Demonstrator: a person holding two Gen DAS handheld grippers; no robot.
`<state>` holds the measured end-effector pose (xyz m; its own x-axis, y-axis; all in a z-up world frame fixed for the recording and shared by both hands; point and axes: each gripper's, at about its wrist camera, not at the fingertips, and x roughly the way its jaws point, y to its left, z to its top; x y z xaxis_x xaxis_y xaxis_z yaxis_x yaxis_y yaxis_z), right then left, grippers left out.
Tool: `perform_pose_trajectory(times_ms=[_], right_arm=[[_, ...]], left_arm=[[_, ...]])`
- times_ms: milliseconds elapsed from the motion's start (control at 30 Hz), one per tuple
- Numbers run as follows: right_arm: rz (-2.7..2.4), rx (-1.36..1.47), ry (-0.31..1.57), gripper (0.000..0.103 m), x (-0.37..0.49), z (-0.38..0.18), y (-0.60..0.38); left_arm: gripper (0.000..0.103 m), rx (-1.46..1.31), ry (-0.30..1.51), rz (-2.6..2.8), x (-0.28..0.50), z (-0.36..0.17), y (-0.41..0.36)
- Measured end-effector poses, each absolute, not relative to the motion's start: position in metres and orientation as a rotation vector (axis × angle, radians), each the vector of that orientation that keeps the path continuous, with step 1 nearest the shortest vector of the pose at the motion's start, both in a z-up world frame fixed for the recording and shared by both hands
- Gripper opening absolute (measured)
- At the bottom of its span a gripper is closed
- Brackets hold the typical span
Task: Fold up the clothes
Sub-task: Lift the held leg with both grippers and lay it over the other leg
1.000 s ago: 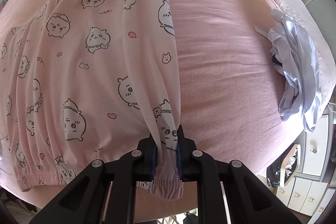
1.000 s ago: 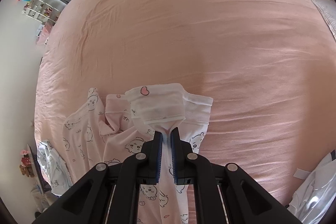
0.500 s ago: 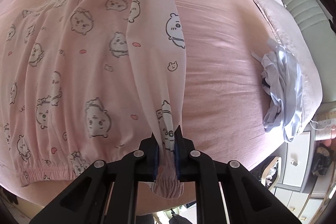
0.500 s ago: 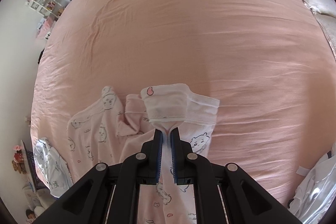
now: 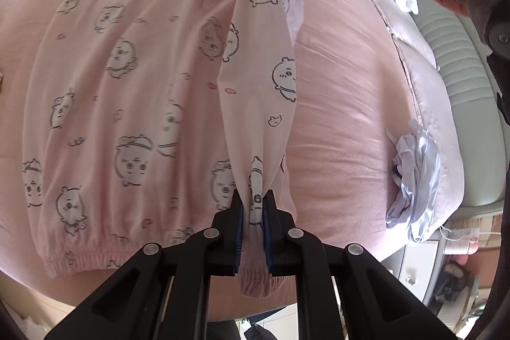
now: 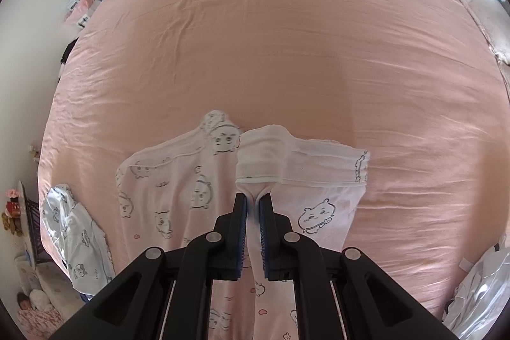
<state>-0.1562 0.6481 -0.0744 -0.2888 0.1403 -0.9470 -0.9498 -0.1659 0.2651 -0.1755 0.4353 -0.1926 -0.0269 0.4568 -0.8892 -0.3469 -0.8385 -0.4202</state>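
Left wrist view: pink bed (image 5: 350, 91) carries my printed pajama pants (image 5: 127, 104), limp, light, prone to sag. One leg hangs taut between tools: left tool (image 5: 254, 212) pinches its elastic cuff; right tool (image 6: 253, 206) pinches the waistband (image 6: 264, 158), firmest holds.

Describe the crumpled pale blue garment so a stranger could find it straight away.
Start from the big pink bed. The pink cartoon-print pyjama pants are spread over its middle; look away from them to the bed's edge by the ribbed headboard. There the crumpled pale blue garment lies in a heap, the only shiny, bunched, bluish cloth on the otherwise pink bedding.
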Motion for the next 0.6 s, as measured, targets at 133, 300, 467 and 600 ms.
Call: perform_pose_trajectory(times_ms=[133,300,467,600], right_arm=[[1.619,-1.041,1.197,0.006,-0.176,-0.068,0.648],[1.578,-1.141,1.124,0.006,-0.197,-0.073,0.645],[1.482,-1.225,1.144,0.008,-0.206,-0.093,0.646],[1.429,-1.268,1.131,0.034,-0.212,-0.115,0.649]], left_arm=[[0.009,-1.720,-0.178,1.923,-0.182,-0.195,0.418],[0.009,-1.749,-0.214,1.905,-0.184,-0.203,0.408],[0.009,-1.738,-0.228,1.881,-0.179,-0.198,0.401],[0.009,-1.747,-0.234,1.861,-0.179,-0.201,0.394]])
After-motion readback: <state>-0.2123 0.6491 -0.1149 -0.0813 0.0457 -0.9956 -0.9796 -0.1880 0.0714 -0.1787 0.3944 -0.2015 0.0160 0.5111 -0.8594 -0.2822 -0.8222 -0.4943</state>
